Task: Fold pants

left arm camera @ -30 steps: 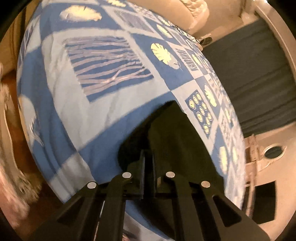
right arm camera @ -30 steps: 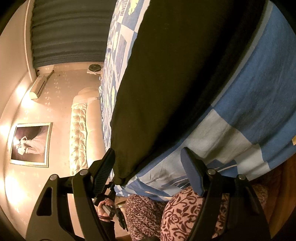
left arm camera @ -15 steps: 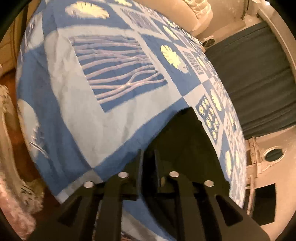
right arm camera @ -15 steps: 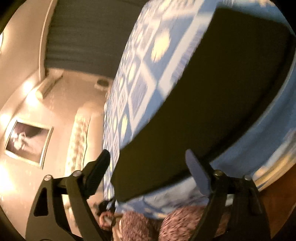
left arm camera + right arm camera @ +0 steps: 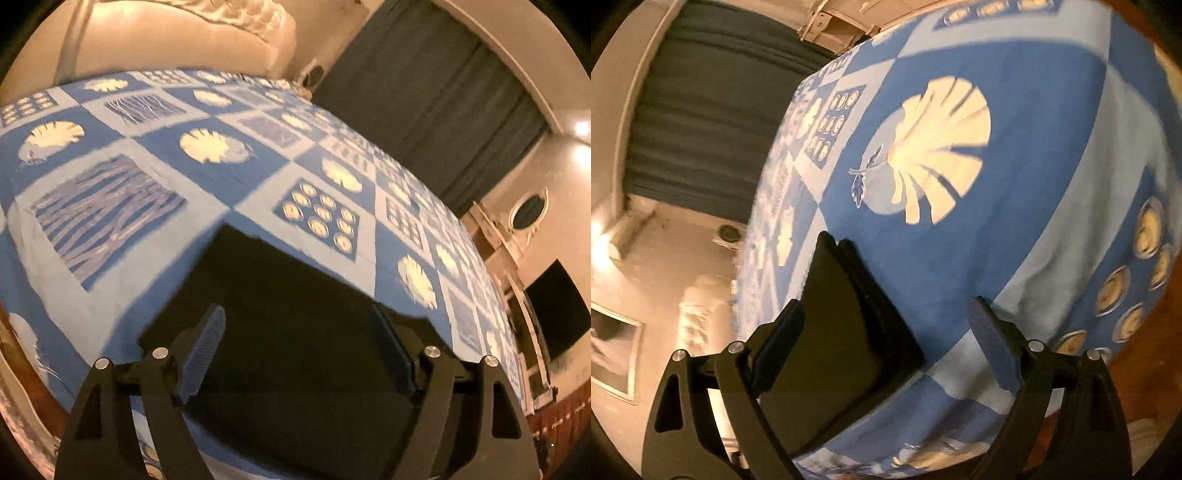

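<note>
The black pants (image 5: 280,273) lie folded flat on a blue patterned bedspread (image 5: 221,177), near its front edge. In the left wrist view my left gripper (image 5: 298,314) hovers over the pants' near part. Its jaws are opening wide and the pads press on nothing. In the right wrist view a folded end of the pants (image 5: 842,332) shows stacked layers. That end reaches in between the fingers of my right gripper (image 5: 886,308). The right jaws are opening too, and their pads stand clear of the cloth.
A cream tufted headboard (image 5: 184,29) stands at the bed's far end. A dark curtain (image 5: 443,110) hangs beyond the bed. An oval mirror (image 5: 528,212) and a dark screen (image 5: 557,306) are at the right. Wooden floor (image 5: 1145,369) borders the bed's edge.
My left gripper was shut on the pants' fabric and has let go, opened wide and rolled. The right gripper swung sideways, so only one end of the pants shows.
</note>
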